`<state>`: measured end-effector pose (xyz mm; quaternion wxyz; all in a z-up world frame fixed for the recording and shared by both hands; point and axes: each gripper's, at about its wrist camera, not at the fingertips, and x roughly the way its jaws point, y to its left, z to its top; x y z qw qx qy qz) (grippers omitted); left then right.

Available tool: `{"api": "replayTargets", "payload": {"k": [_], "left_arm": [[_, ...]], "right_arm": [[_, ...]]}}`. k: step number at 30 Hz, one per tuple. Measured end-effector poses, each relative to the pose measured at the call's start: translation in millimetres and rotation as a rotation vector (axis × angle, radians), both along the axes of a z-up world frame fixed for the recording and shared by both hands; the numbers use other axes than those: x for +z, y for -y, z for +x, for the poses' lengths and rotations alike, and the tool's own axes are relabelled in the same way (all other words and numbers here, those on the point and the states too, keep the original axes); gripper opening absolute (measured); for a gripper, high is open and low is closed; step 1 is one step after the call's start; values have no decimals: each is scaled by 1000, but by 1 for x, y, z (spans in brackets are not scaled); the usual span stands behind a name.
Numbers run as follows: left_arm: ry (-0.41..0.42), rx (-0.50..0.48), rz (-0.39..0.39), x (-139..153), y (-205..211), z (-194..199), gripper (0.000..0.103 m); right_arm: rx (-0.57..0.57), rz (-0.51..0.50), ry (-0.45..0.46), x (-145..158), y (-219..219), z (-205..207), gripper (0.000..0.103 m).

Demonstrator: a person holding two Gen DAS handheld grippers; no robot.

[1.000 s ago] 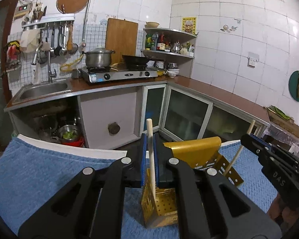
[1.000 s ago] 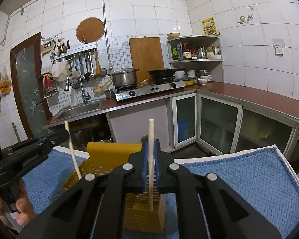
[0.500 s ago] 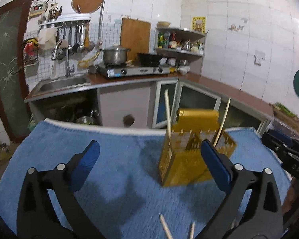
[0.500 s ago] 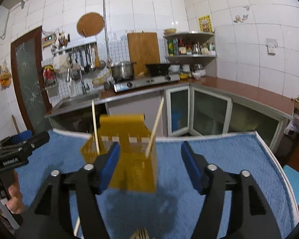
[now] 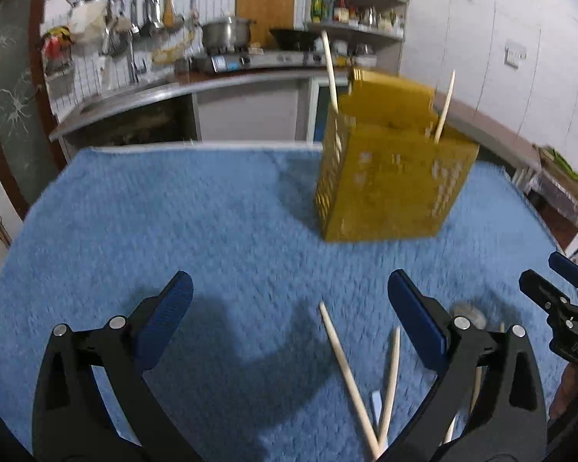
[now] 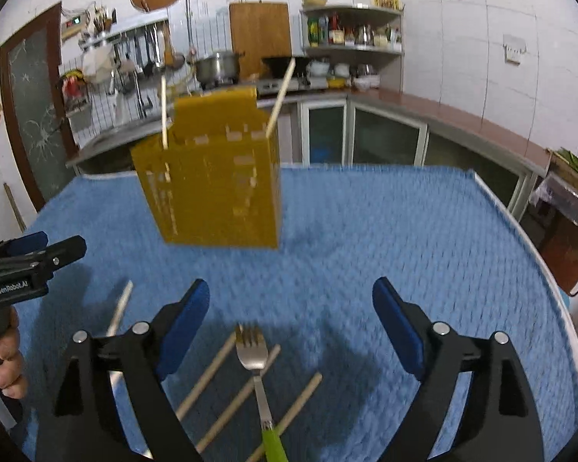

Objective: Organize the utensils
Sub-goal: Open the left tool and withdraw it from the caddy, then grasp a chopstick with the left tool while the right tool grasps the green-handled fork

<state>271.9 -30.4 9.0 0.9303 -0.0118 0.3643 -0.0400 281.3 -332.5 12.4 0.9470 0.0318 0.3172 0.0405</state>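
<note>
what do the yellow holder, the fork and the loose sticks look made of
Perforated yellow utensil holder: probably plastic, matte, uniform colour. Green-handled fork: shiny grey metal head, handle likely plastic. Pale loose chopsticks: wood or bamboo, unvarnished tan look; motion blur leaves it open.

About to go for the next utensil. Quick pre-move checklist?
1. Left gripper jaws empty: ok.
2. Right gripper jaws empty: ok, opening.
3. Yellow holder upright on blue towel: ok.
4. Two chopsticks standing in holder: ok.
5. Fork free to lift: not ok, lies across loose chopsticks.
6. Count of utensils left on towel: cannot tell, some hidden behind grippers.
</note>
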Motion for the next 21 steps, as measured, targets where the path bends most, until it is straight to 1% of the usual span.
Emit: {"api": "replayTargets", "payload": {"k": [5, 9, 14, 16, 18, 20, 21], "left_arm": [[-101, 13, -4, -27, 2, 6, 98], [-160, 2, -13, -43, 2, 8, 98], [-179, -10, 2, -52, 10, 4, 98], [-192, -24, -2, -54, 13, 4, 98], [-196, -27, -2, -56, 16, 3, 96], [-200, -32, 6, -58, 19, 3, 93], [-205, -33, 10, -58, 20, 3, 89]], "right_arm": [[3, 7, -79, -30, -1, 1, 84], [11, -16, -115, -42, -4, 0, 82], [36, -34, -154, -55, -9, 1, 71], [47, -34, -169, -60, -11, 3, 69], [50, -40, -180, -62, -12, 5, 60], [52, -42, -183, -62, -13, 6, 56], [52, -42, -187, -62, -13, 6, 54]]}}
